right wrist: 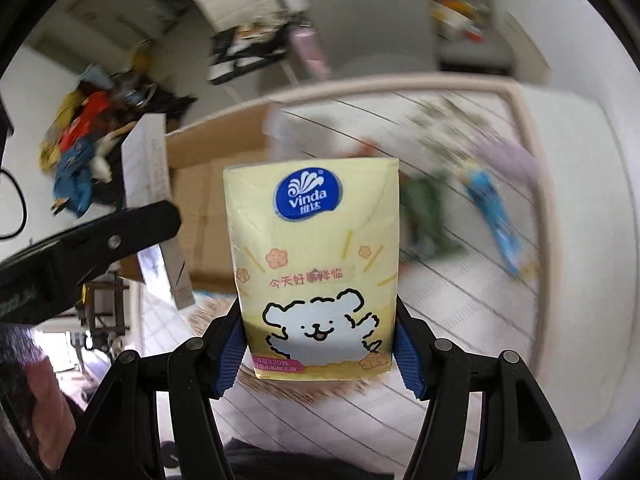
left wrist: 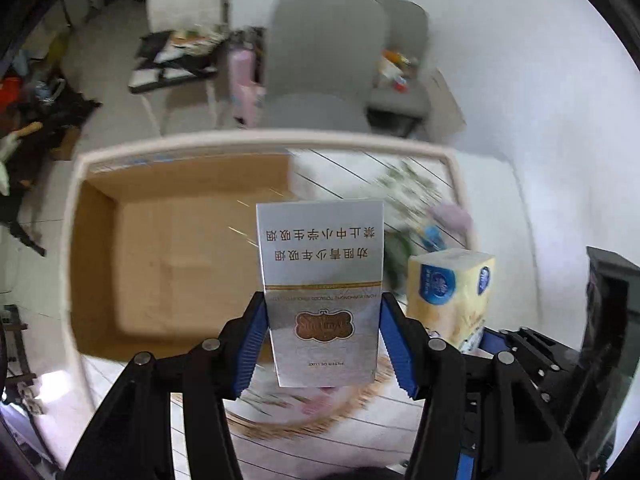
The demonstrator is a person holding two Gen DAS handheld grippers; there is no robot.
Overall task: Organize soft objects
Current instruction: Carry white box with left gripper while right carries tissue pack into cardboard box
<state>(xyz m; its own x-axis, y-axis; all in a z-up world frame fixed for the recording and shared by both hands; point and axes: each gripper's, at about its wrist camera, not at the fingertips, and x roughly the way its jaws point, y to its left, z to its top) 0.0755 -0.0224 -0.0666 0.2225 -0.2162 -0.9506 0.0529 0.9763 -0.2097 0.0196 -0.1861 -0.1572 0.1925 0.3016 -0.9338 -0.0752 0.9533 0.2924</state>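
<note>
My left gripper point(left wrist: 322, 340) is shut on a silver cigarette carton point(left wrist: 320, 280), held upright above the table in front of an open cardboard box point(left wrist: 160, 248). My right gripper point(right wrist: 318, 344) is shut on a yellow Vinda tissue pack point(right wrist: 312, 264) with a white bear on it. That pack also shows in the left wrist view point(left wrist: 450, 292), to the right of the carton. In the right wrist view the left gripper's arm point(right wrist: 100, 240) and the carton point(right wrist: 148, 184) are at the left, over the box point(right wrist: 208, 200).
A white table with a striped cloth point(right wrist: 460, 300) holds a round woven mat point(left wrist: 304, 416), a green object point(right wrist: 424, 208), a blue packet point(right wrist: 492, 216) and a purple soft item point(right wrist: 508, 156). Grey chairs point(left wrist: 324, 60) and clutter stand beyond the table.
</note>
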